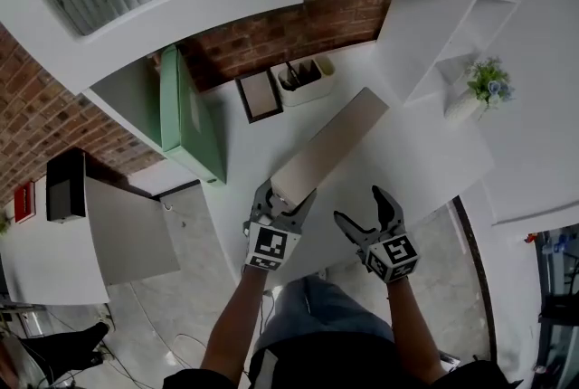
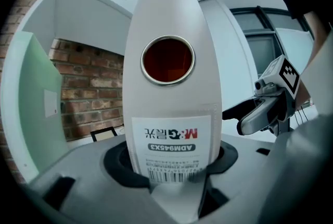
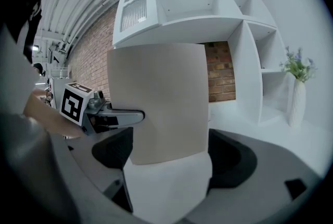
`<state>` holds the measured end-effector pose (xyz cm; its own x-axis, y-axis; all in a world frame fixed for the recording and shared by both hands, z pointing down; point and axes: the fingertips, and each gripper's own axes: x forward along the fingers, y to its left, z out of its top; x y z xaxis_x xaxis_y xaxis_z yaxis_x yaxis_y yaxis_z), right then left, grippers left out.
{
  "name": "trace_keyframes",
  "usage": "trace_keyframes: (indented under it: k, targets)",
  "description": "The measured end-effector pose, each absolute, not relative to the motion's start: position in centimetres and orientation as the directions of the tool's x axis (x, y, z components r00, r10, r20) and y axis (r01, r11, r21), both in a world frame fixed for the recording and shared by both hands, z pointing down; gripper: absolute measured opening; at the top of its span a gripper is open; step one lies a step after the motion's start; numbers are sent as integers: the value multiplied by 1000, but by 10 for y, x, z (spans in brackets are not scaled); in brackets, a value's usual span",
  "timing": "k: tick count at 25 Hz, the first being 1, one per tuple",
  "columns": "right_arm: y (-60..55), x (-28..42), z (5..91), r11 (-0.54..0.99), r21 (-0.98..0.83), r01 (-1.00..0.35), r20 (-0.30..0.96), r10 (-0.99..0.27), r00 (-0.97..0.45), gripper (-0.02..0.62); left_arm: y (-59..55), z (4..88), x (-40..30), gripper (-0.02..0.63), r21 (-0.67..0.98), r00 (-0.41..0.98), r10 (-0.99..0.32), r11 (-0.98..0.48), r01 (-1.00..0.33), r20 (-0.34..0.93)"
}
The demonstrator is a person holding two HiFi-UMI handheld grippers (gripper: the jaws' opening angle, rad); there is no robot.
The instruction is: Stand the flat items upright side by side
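where the left gripper (image 1: 287, 194) clamps its pads on both sides of the labelled spine, the grey binder (image 1: 335, 143) rests on the white desk (image 1: 425, 166); right gripper (image 1: 359, 206) just beside it, jaws wide apart, empty; green folder (image 1: 176, 111) upright at left.

The left gripper (image 1: 284, 197) clamps the near end of a long beige binder (image 1: 336, 141), which runs diagonally across the white desk (image 1: 434, 163). The right gripper (image 1: 359, 204) sits just beside the binder with its jaws spread, not touching it. A green file (image 1: 177, 111) stands upright at the left.
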<state>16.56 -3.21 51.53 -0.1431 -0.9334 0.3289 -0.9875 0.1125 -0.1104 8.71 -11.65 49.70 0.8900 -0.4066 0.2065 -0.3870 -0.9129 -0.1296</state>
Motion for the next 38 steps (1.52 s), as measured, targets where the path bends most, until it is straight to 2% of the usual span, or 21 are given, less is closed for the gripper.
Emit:
trace_keyframes:
  k: [8, 17, 24, 38]
  targets:
    - [-56, 146, 518, 218, -139, -966, 322, -913, -252, 434, -128, 478, 48, 261, -94, 802, -578, -816, -570, 150]
    - [-90, 115, 519, 362, -163, -918, 288, -872, -395, 433, -152, 468, 10, 261, -117, 592, -795, -606, -787, 131]
    - [-109, 94, 522, 440, -172, -881, 286, -834, -473, 433, -167, 464, -9, 261, -140, 463, -878, -477, -868, 124]
    - [-135, 85, 518, 452, -203, -868, 262, -830, -493, 433, -186, 466, -26, 259, -111, 256, -956, -273, -956, 144]
